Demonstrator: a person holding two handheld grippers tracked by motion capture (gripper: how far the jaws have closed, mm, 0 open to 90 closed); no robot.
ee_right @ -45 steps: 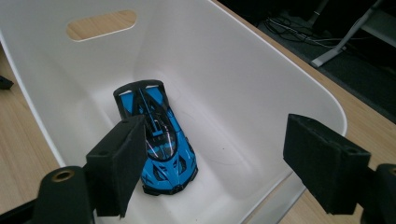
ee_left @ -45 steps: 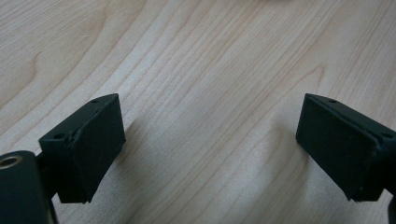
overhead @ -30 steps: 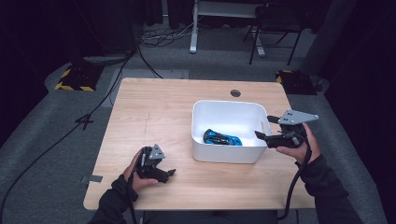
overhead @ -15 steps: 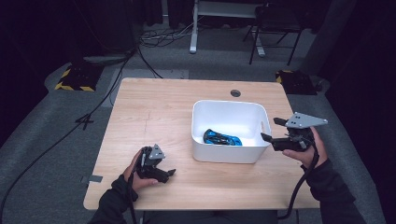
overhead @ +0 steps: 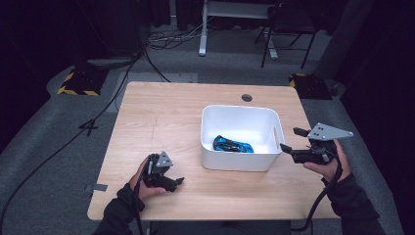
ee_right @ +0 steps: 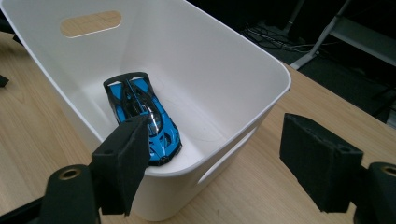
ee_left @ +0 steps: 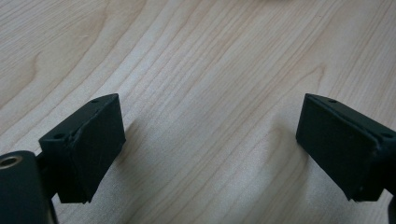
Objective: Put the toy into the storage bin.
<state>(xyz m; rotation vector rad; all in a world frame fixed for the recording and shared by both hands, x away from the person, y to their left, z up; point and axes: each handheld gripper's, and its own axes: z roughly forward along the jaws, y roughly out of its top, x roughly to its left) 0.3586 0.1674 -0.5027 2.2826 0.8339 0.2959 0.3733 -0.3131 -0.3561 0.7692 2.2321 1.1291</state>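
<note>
On the bin floor, toward the near-right part, lies a blue toy car [ee_right: 142,117]; in the high view it sits [overhead: 233,145] close to the front wall. Its long axis runs roughly along that front wall, slightly skewed, so from the right gripper's camera it points lengthwise toward the lens, one end near and the other end away. The car lies flat on its wheels, touching nothing but the floor as far as I can tell.

White bin [overhead: 239,110]: open top, slot handles in the end walls, nothing else in it. It stands on the wooden table [overhead: 161,112], right of centre.

Right gripper [overhead: 294,139]: held just outside the bin's right end wall, above the rim, pointing in toward the car. Jaws stand apart with nothing between them; in its own view [ee_right: 219,161] the rim passes between the two pads, untouched. The car lies ahead of and below these fingers, nearer the pad at the left of that view.

Left gripper [overhead: 172,182]: low over bare table near the front edge, well apart from the bin. Jaws spread wide [ee_left: 210,149], only wood grain between them.

Judgement: the right hand is much the nearer to the car. Any reach for it calls for going over the rim and down, with the jaws set across the car's narrow width.
</note>
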